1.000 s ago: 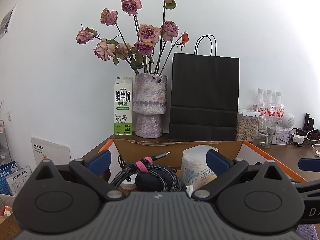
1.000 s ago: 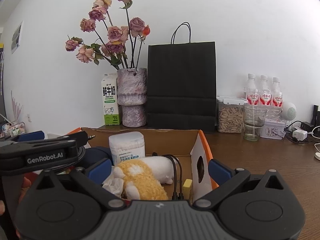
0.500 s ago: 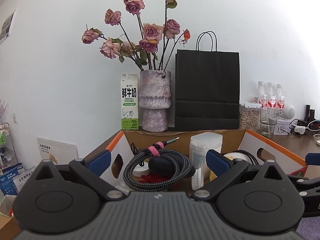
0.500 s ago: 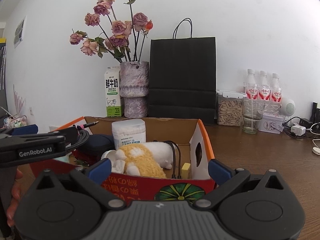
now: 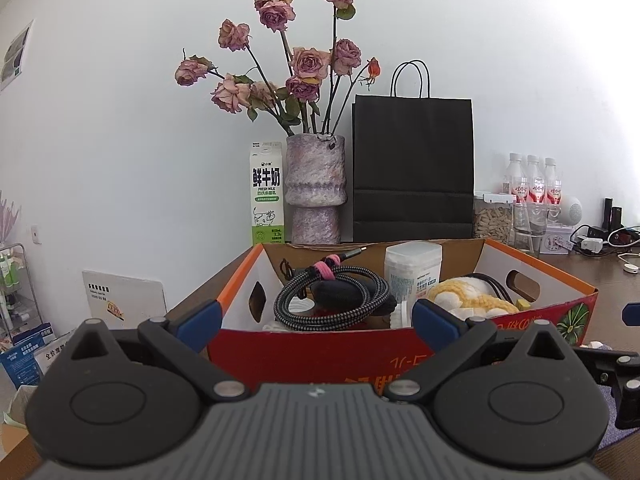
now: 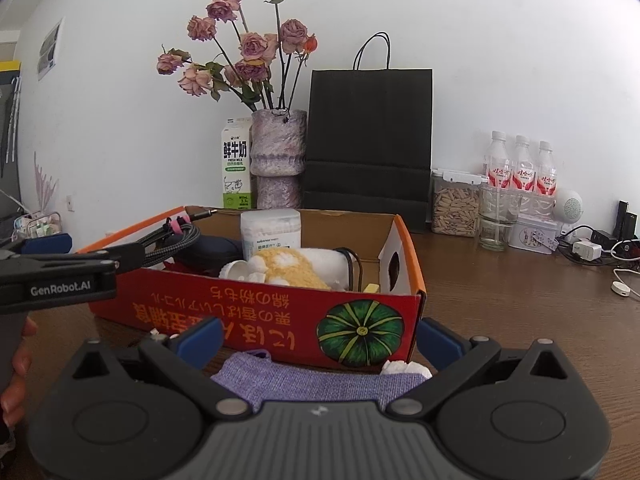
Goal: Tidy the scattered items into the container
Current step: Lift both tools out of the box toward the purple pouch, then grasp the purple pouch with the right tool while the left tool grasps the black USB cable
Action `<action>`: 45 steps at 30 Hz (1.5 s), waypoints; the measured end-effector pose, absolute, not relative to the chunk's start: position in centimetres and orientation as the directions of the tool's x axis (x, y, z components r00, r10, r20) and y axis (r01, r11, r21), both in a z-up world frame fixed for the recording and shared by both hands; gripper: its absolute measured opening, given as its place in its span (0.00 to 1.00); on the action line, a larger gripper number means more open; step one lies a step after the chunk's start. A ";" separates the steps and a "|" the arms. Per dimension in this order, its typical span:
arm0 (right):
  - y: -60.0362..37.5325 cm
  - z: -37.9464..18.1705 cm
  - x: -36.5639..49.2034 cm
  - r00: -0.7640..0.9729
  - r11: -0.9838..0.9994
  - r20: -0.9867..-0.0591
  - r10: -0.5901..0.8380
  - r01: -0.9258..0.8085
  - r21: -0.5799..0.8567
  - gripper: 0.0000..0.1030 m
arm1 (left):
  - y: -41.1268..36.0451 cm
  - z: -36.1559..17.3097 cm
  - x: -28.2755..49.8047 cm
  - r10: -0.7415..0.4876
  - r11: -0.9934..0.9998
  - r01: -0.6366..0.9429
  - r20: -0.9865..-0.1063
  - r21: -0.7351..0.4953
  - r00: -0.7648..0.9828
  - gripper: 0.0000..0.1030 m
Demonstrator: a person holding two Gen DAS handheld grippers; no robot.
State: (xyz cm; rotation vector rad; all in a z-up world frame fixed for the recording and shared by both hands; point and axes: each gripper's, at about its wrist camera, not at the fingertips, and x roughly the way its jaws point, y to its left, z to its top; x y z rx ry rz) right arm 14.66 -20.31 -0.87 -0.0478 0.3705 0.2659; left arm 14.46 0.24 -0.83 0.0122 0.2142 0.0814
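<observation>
Right wrist view: the right gripper (image 6: 316, 344) gapes empty over a soft purple cloth (image 6: 320, 380) at the cardboard box (image 6: 256, 316) front; pinch its middle.

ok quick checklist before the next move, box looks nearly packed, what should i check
1. Right gripper open and empty: ok.
2. Left gripper open and empty: ok.
3. Purple cloth lies outside the box on the table: not ok.
4. White bits beside the cloth, also outside: not ok.
5. Braided cable and plush toy sit inside the box: ok.
6. Free room in the box for the cloth: cannot tell.
</observation>
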 end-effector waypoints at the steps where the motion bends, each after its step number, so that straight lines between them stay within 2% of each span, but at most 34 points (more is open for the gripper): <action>1: -20.4 -1.0 14.3 0.896 0.964 -0.367 0.249 -0.267 0.002 1.00 | 0.3 -0.8 14.2 0.084 0.996 -0.081 -0.215 0.021 0.973 1.00; 18: -22.2 -1.9 11.9 0.846 0.967 -0.479 0.235 -0.252 0.030 1.00 | 1.1 -1.2 12.6 0.075 0.997 -0.068 -0.332 0.033 0.940 1.00; 26: -23.8 -2.2 12.6 0.822 0.974 -0.524 0.221 -0.210 0.082 1.00 | 2.0 -1.6 13.2 0.061 0.997 -0.072 -0.394 -0.012 0.917 1.00; 33: -22.8 -2.7 14.4 0.787 0.972 -0.578 0.217 -0.231 0.050 0.99 | 2.5 -1.7 13.3 0.064 0.996 -0.084 -0.411 -0.030 0.909 1.00; 36: -22.1 -3.2 15.3 0.743 0.964 -0.626 0.236 -0.261 0.053 0.93 | 2.7 -1.8 13.5 0.064 0.995 -0.090 -0.422 -0.043 0.904 1.00; 41: -21.1 -3.2 14.9 0.740 0.949 -0.621 0.258 -0.314 0.021 0.82 | 3.2 -1.9 13.6 0.064 0.992 -0.104 -0.439 -0.068 0.896 1.00; 43: -21.1 -3.1 14.8 0.745 0.947 -0.613 0.264 -0.319 0.020 0.67 | 3.3 -1.9 13.6 0.061 0.992 -0.105 -0.447 -0.074 0.892 1.00; 44: -21.1 -3.0 14.7 0.747 0.947 -0.609 0.265 -0.320 0.019 0.63 | 3.3 -2.0 13.6 0.058 0.992 -0.103 -0.452 -0.076 0.890 1.00; 45: -21.1 -3.0 14.6 0.748 0.945 -0.606 0.271 -0.325 0.021 0.52 | 3.4 -2.0 13.6 0.056 0.992 -0.102 -0.458 -0.076 0.887 1.00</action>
